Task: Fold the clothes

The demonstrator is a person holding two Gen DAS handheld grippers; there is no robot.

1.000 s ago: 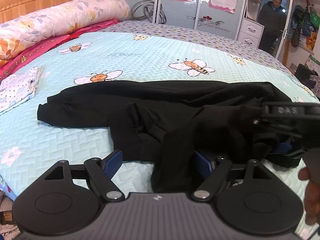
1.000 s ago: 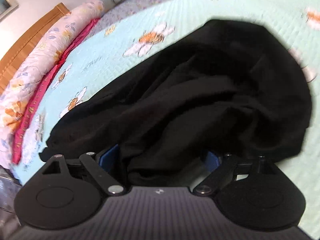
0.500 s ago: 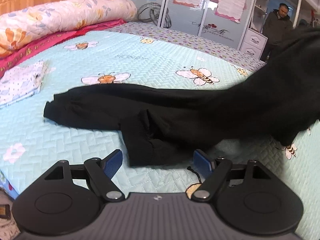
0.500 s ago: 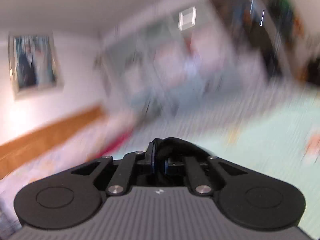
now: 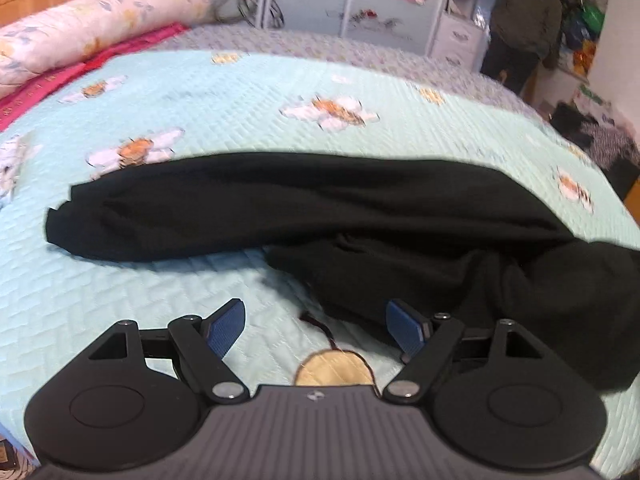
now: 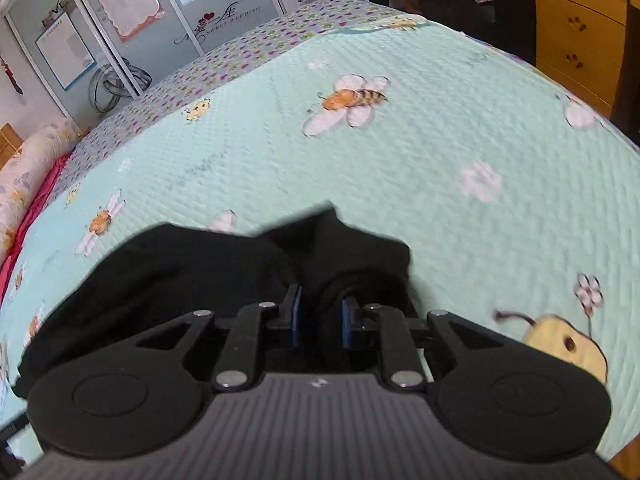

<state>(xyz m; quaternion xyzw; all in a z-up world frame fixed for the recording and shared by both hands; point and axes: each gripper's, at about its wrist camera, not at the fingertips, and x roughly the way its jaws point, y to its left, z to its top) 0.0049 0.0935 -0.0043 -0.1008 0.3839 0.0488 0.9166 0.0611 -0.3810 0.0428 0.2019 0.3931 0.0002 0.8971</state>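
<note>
Nearest in the right wrist view, the right gripper (image 6: pixel 319 322) has its blue-padded jaws drawn in narrow on a bunched fold of the black soft knit garment (image 6: pixel 192 268), pinching one end of it just above the bed. In the left wrist view the left gripper (image 5: pixel 316 330) stands with jaws spread wide and nothing between them, low over the pale turquoise quilted bedspread with bee prints (image 5: pixel 248 112); its right pad sits just beside the nearer black flap.

The black soft knit garment (image 5: pixel 304 204) lies on the bedspread as a long, loosely rolled band. Its long axis runs left to right across the left wrist view, with one blunt end at the left and the heaped end at the right, where the right gripper appears to hold it. A shorter flap hangs toward the left gripper.

It looks light, limp and thick enough to slump and crease; it will not keep a shape by itself. Hems or corners would give the surest hold, since a pinch mid-cloth only gathers a bunch.

Farthest off, a floral bolster pillow (image 5: pixel 92 36) lies along the headboard, and a person in dark clothes (image 5: pixel 520 24) stands by the wardrobe.
</note>
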